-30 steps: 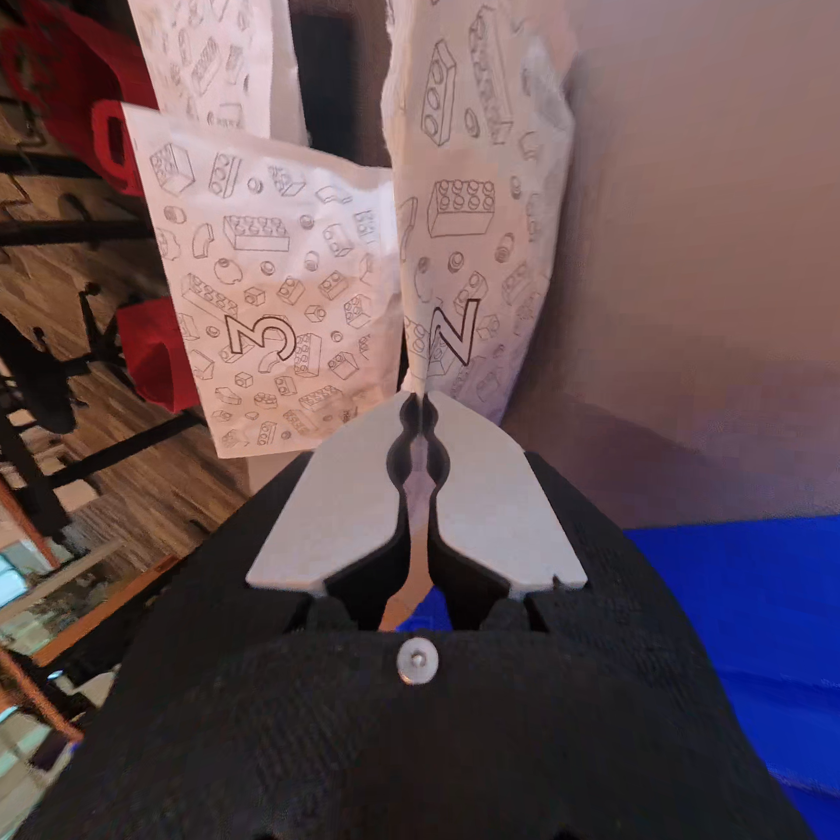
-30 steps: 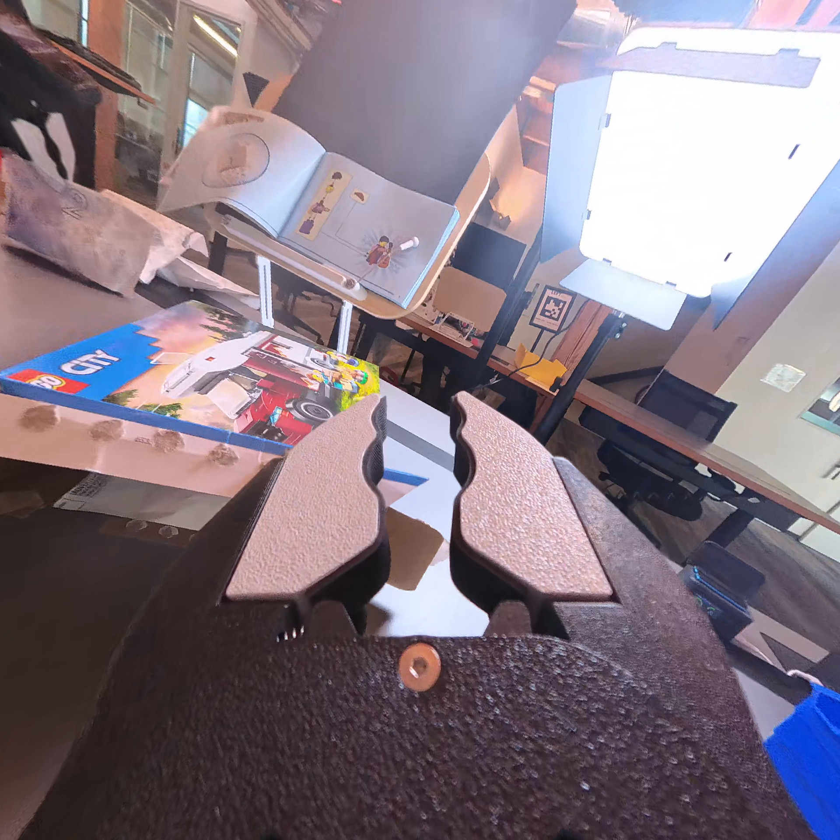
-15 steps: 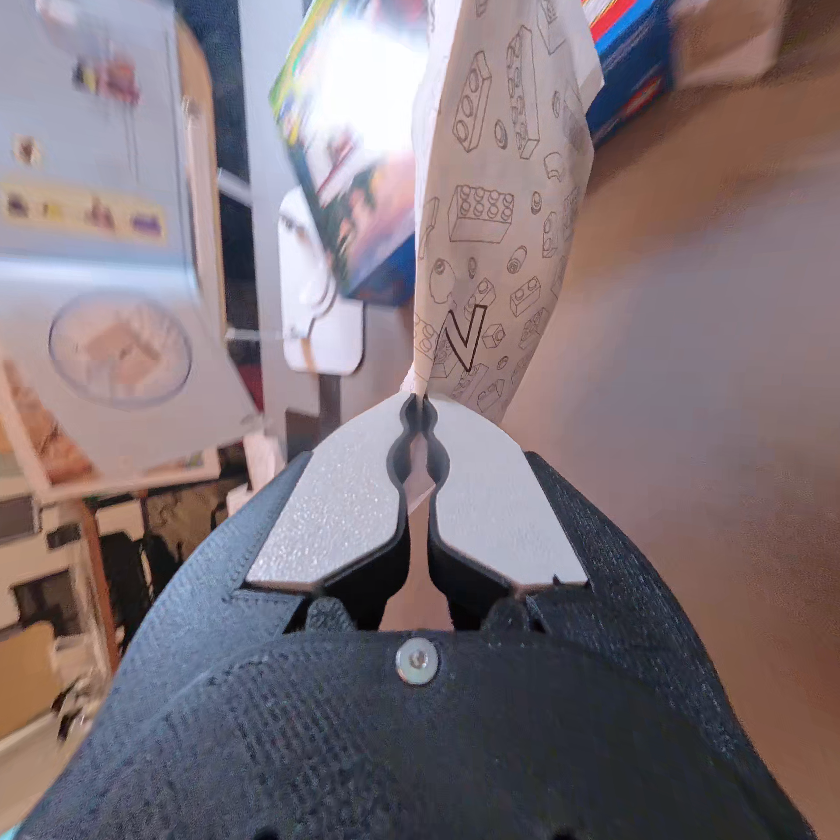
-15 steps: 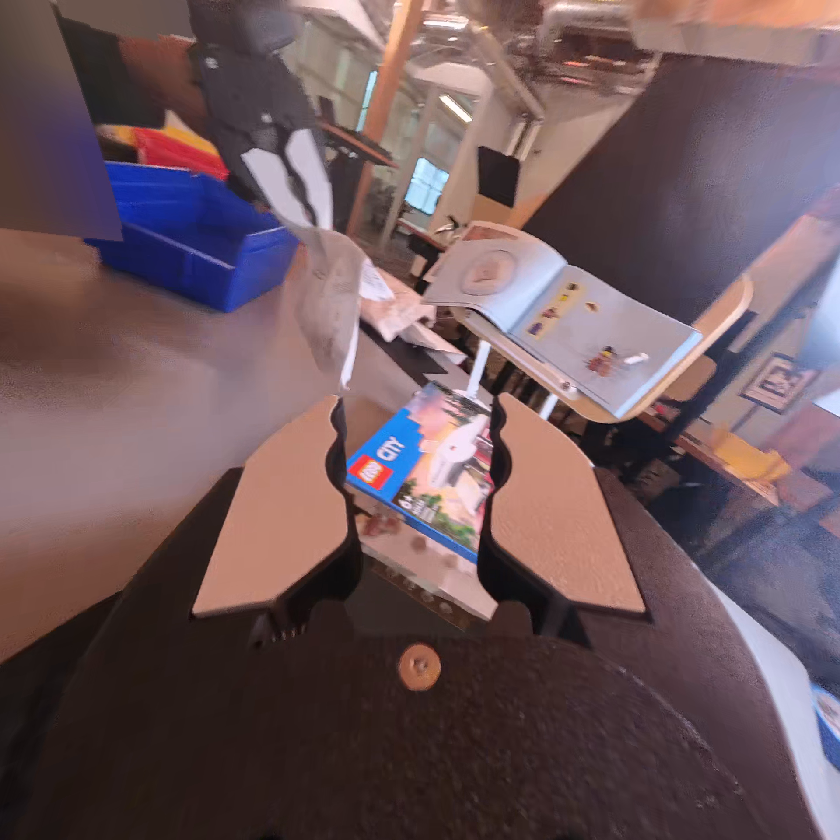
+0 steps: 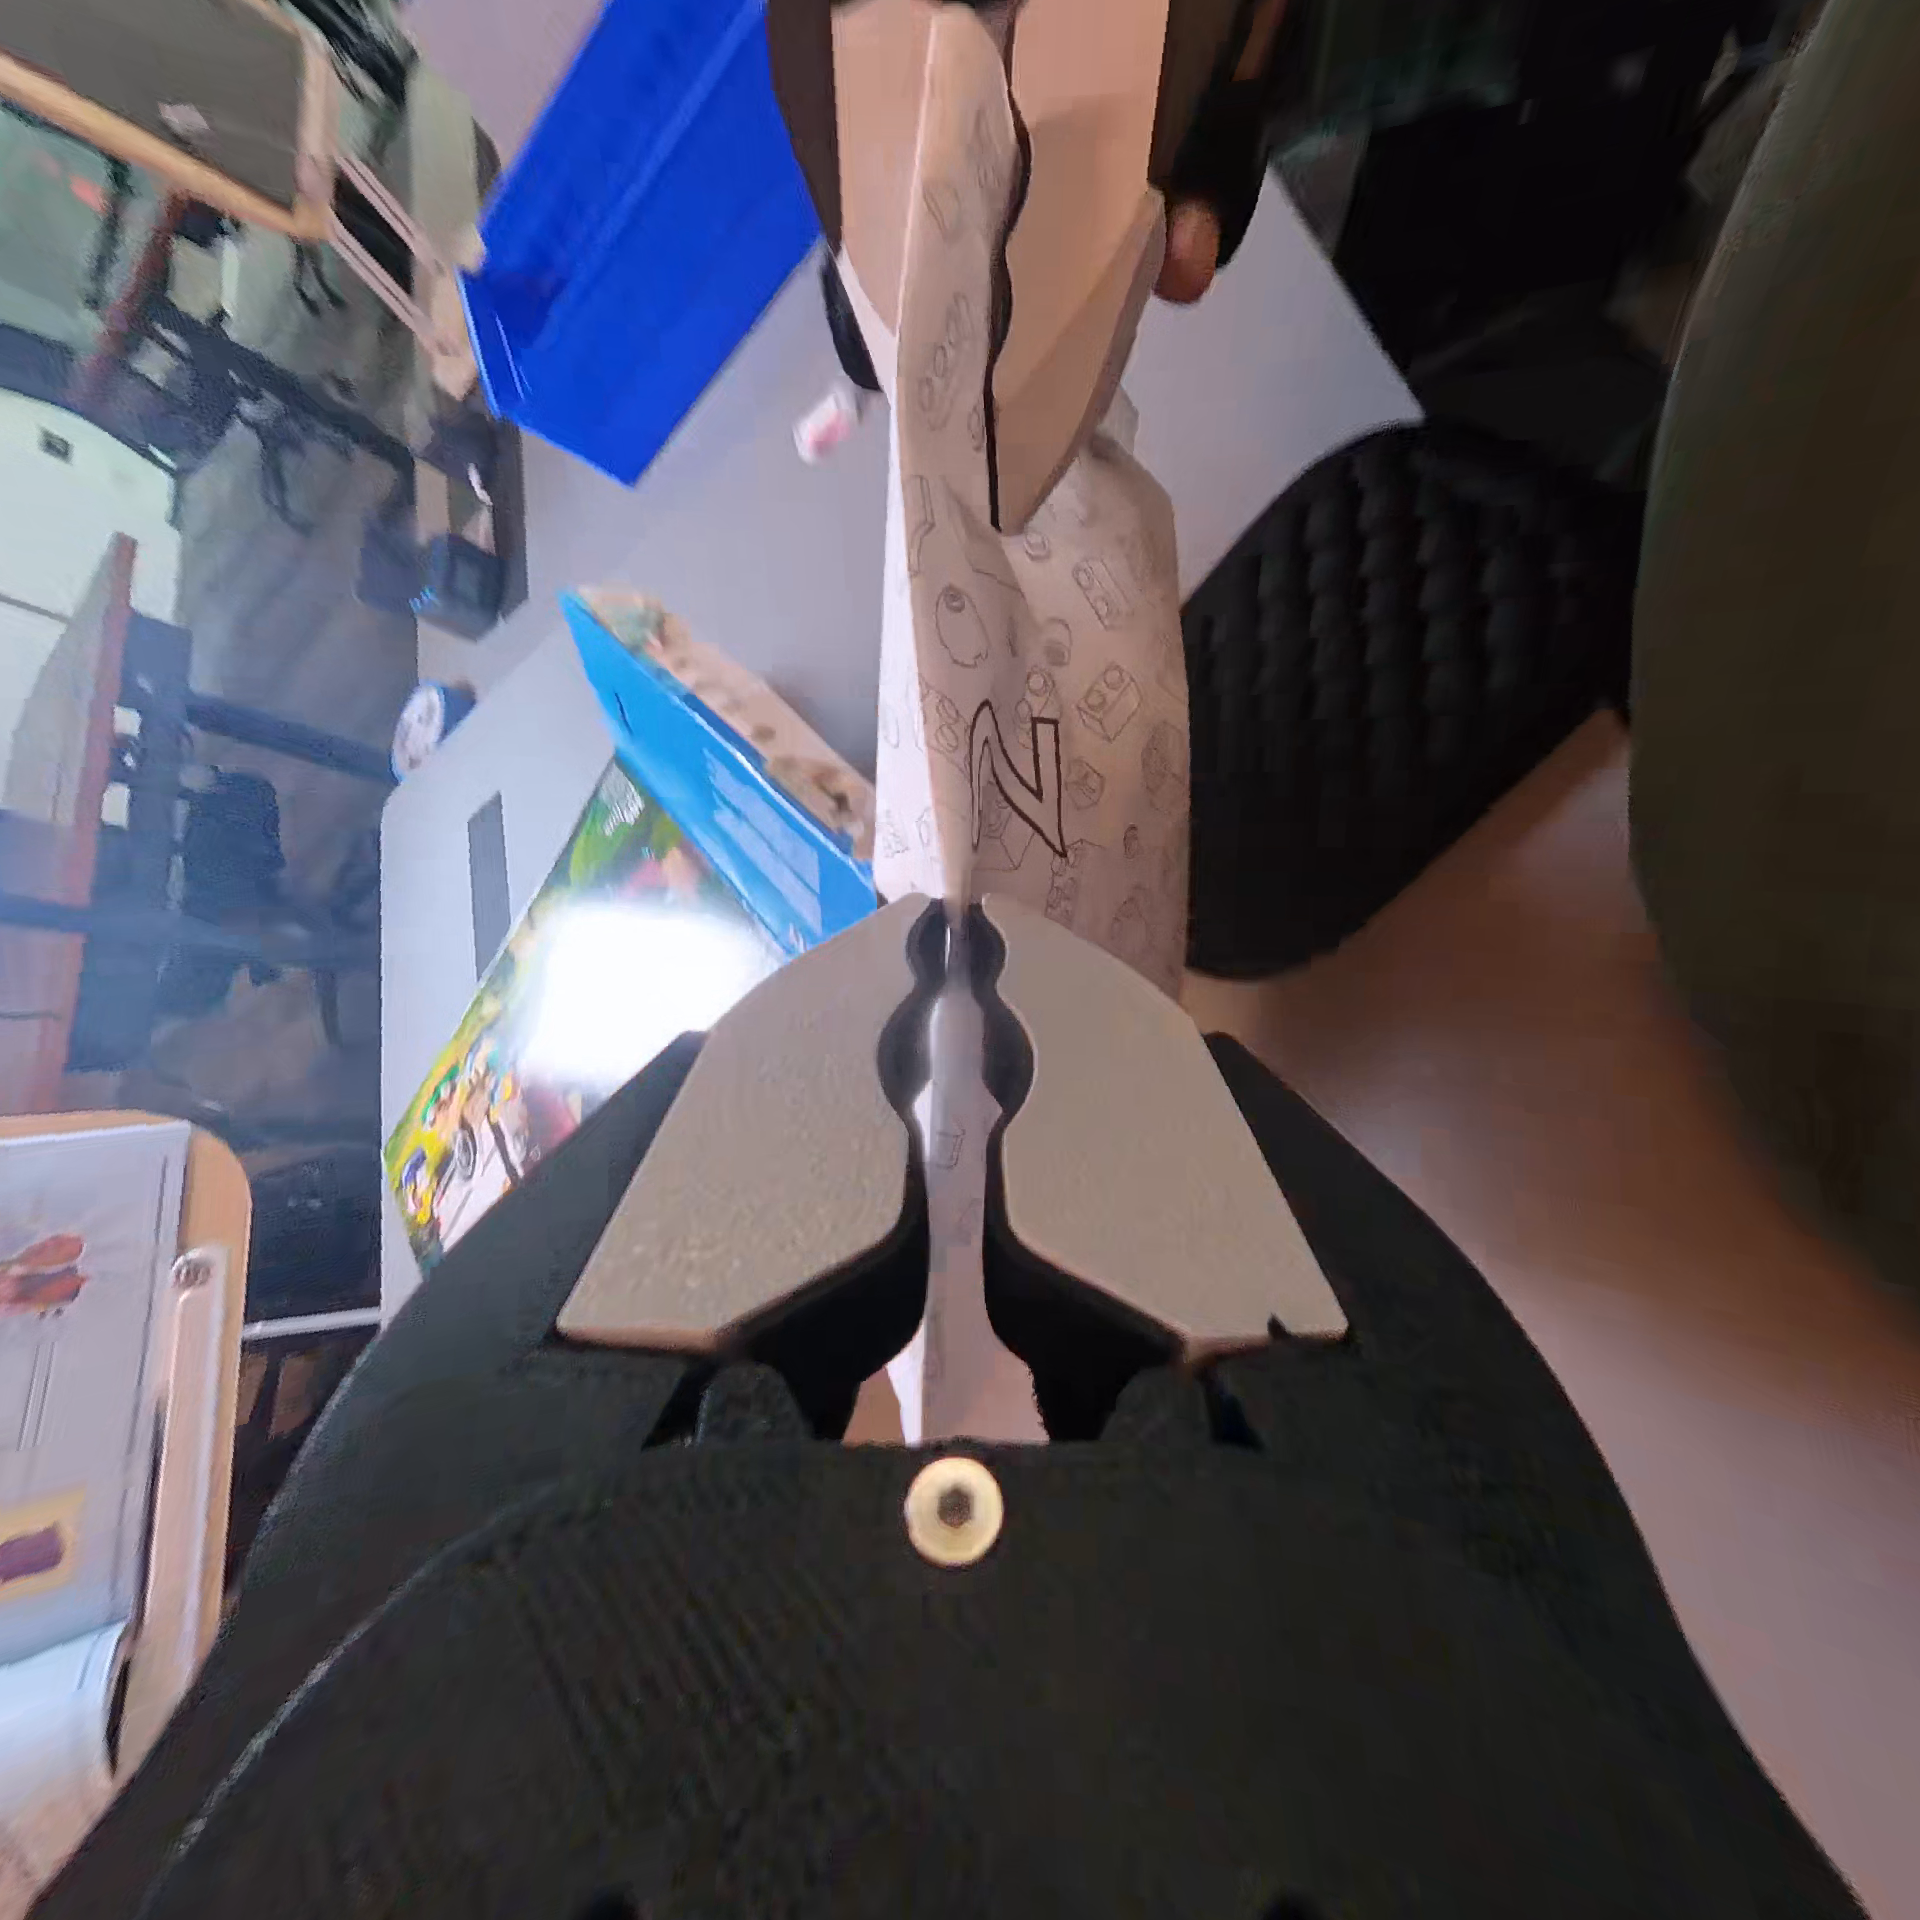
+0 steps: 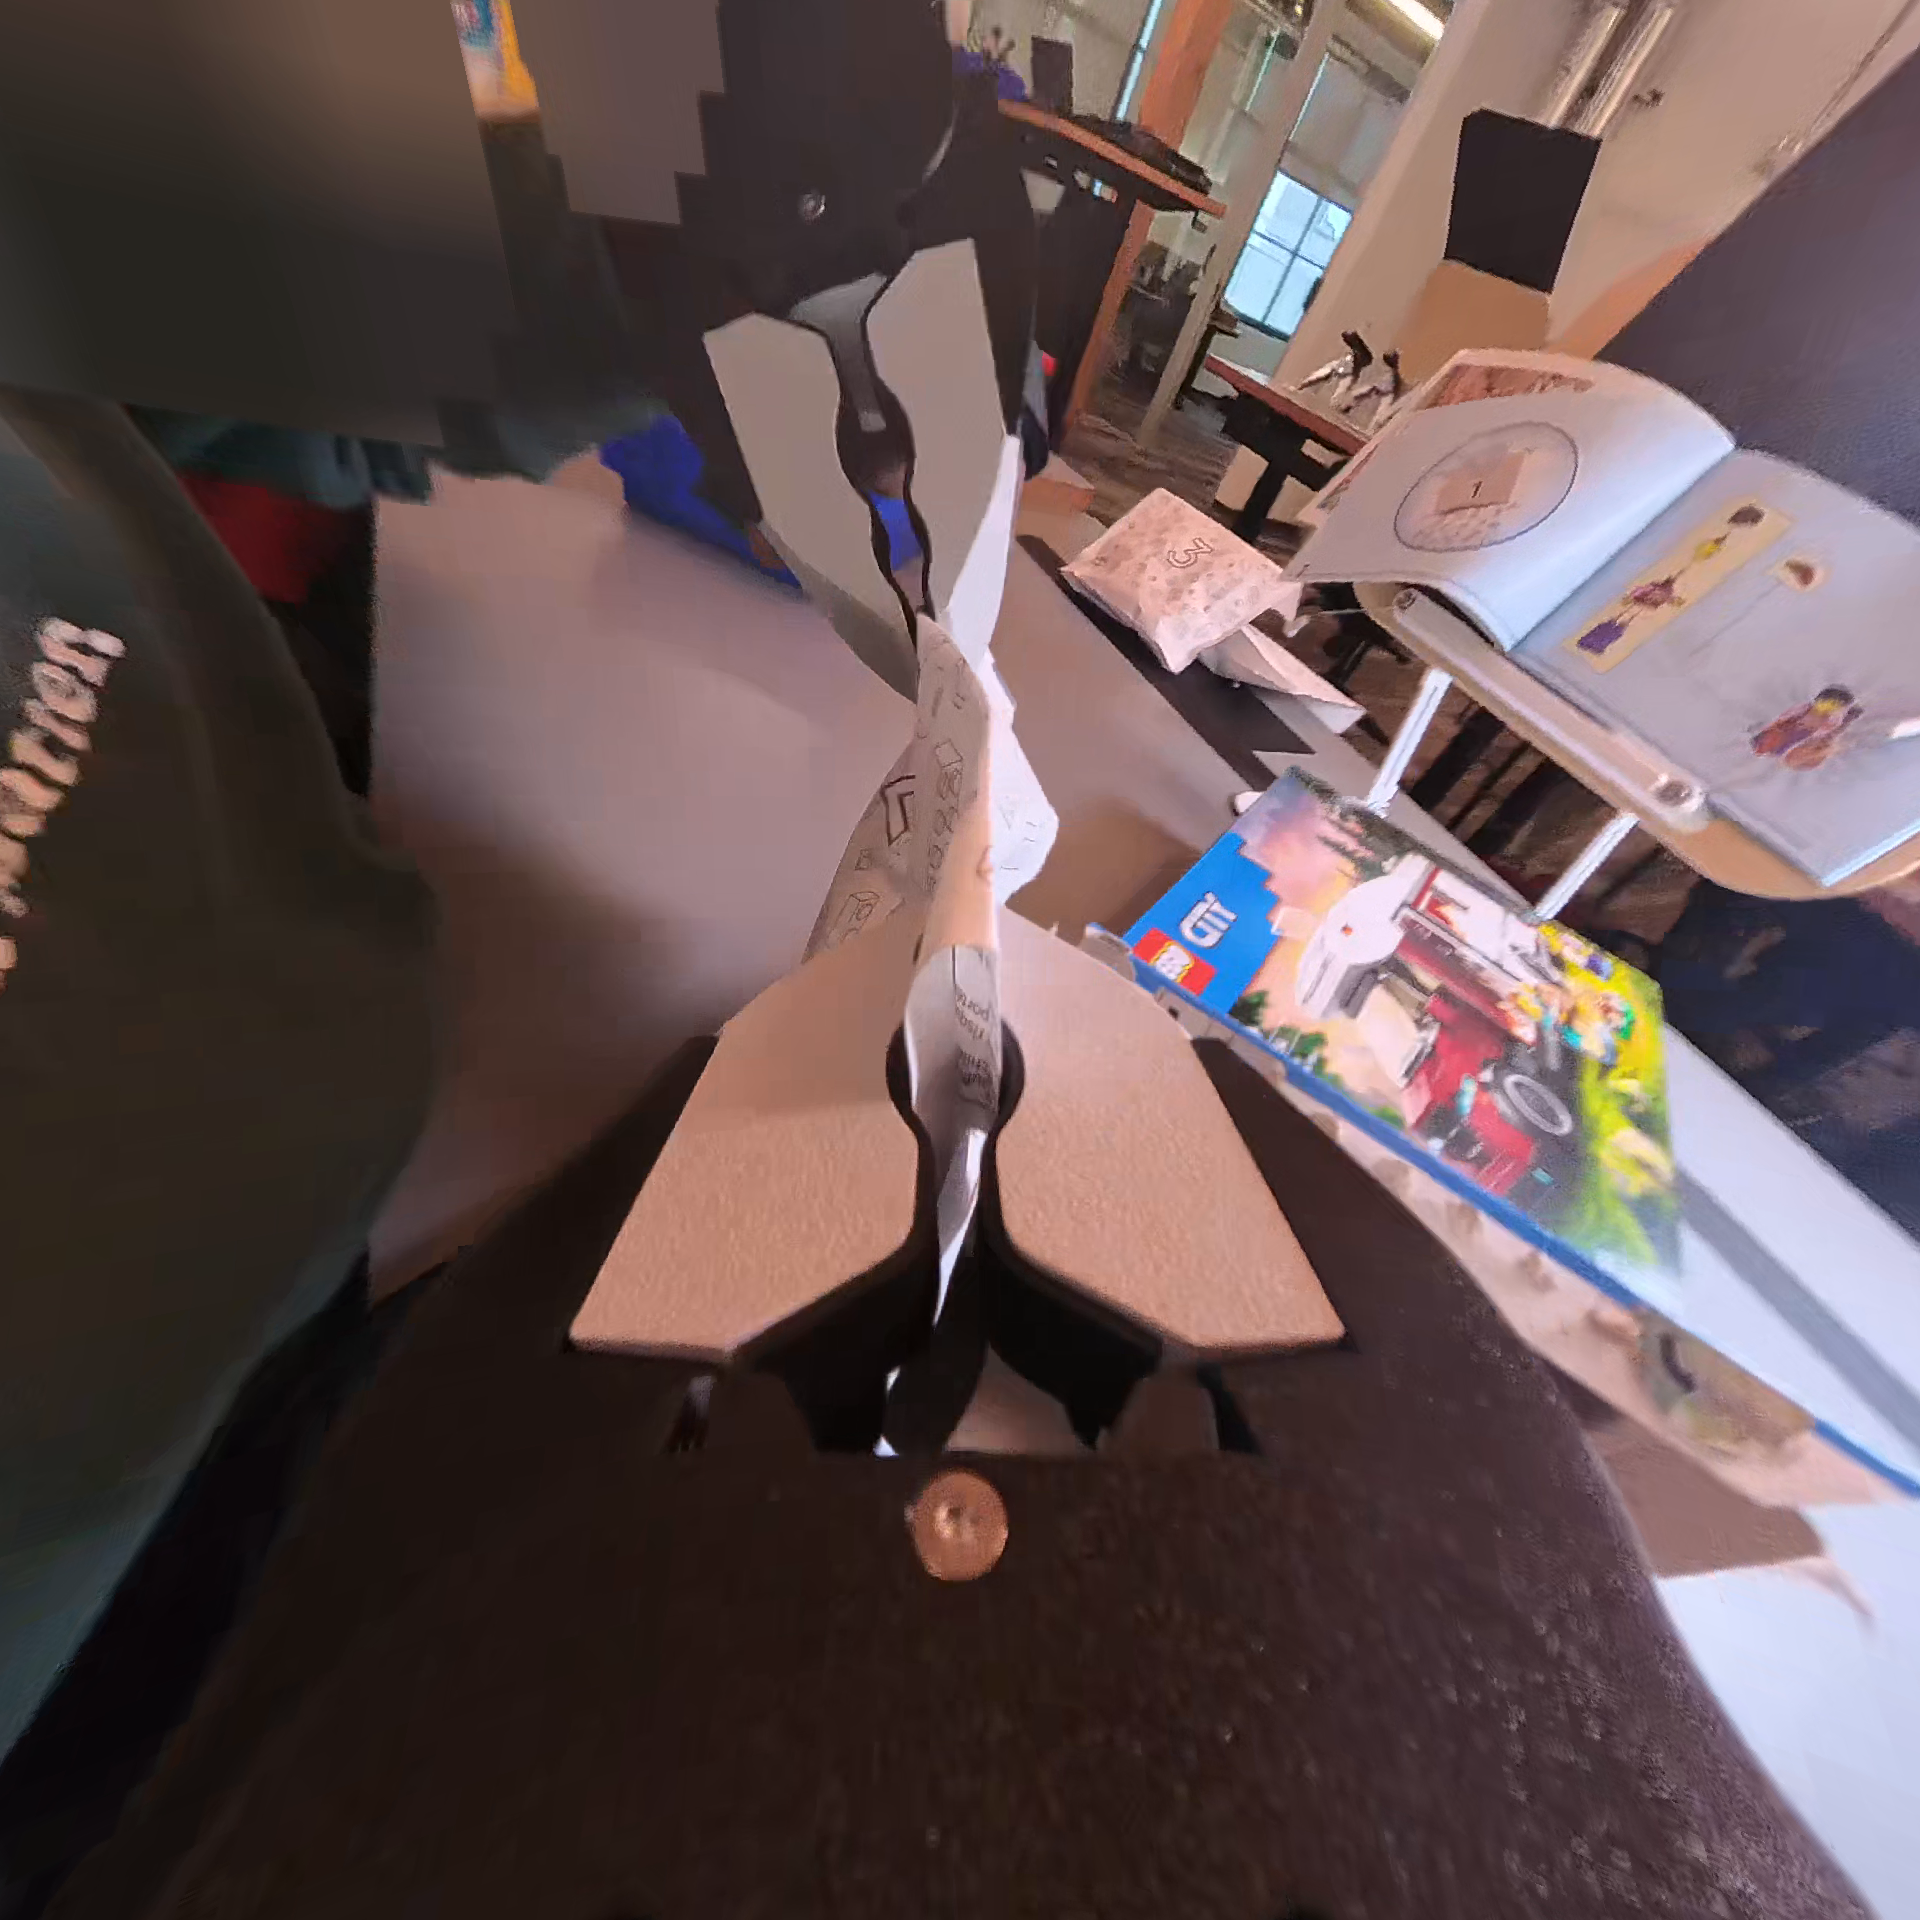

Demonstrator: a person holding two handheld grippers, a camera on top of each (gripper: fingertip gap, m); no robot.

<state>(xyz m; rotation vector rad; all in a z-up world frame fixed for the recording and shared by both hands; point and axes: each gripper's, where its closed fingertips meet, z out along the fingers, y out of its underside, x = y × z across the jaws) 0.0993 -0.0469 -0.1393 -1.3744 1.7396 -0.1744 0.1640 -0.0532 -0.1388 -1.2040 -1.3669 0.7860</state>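
1. Fingers (image 5: 790, 1132) of the left gripper (image 5: 958, 920) are pressed together on one end of a white paper bag (image 5: 1039, 665) printed with brick outlines – the paper runs down through the narrow slit between them.
2. Fingers of the right gripper (image 6: 961, 971) are closed on the other end of the same paper bag, and a folded edge of it sticks out between them.
3. Both grippers face each other, so the bag hangs stretched between them above the bench (image 6: 644, 707), not lying on it.
4. On the bench to the side lies a colourful toy box (image 6: 1455, 1018) with a blue border.
5. Farther back on the bench are a second printed bag (image 6: 1174, 582) and a blue bin (image 5: 634, 239).
6. An open instruction booklet (image 6: 1662, 582) rests on a tilted stand – beside the bench edge.
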